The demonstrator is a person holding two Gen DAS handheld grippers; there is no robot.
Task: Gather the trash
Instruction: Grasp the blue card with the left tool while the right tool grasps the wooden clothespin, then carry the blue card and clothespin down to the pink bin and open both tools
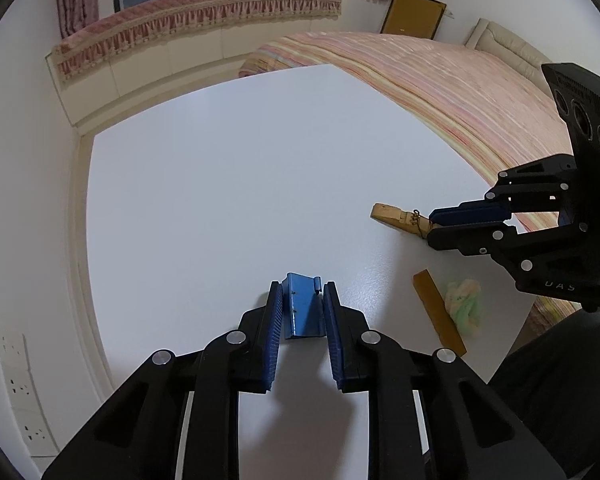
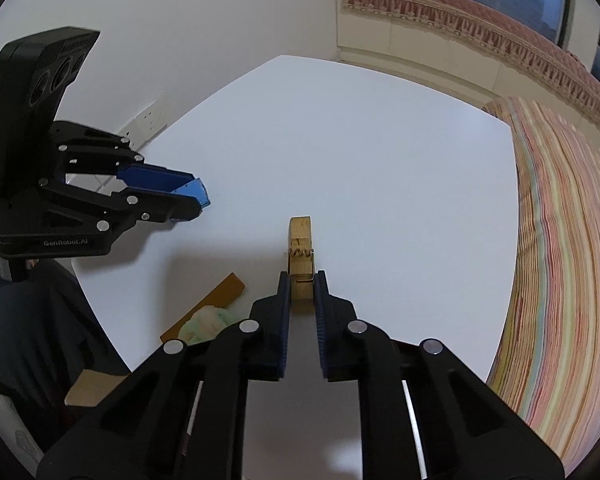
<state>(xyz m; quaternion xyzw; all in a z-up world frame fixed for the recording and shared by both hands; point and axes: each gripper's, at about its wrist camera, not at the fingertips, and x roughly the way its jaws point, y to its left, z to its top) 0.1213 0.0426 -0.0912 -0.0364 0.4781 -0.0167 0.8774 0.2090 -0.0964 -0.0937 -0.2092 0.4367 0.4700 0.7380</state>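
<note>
white table (image 1: 220, 200) bears a brown strip (image 1: 439, 312) and crumpled tissue (image 1: 466, 302).

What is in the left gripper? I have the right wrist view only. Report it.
Observer: The left gripper is shut on a blue channel-shaped piece, with one pad against each side wall.
Operator: Now describe my right gripper from outside.
Observer: The right gripper pinches only the tail of the wooden clothespin; the rest sticks out past the fingertips.
Operator: Check the wad my fingers cover.
Observer: The pale green-and-white wad lies right beside the brown strip, near the table edge.
</note>
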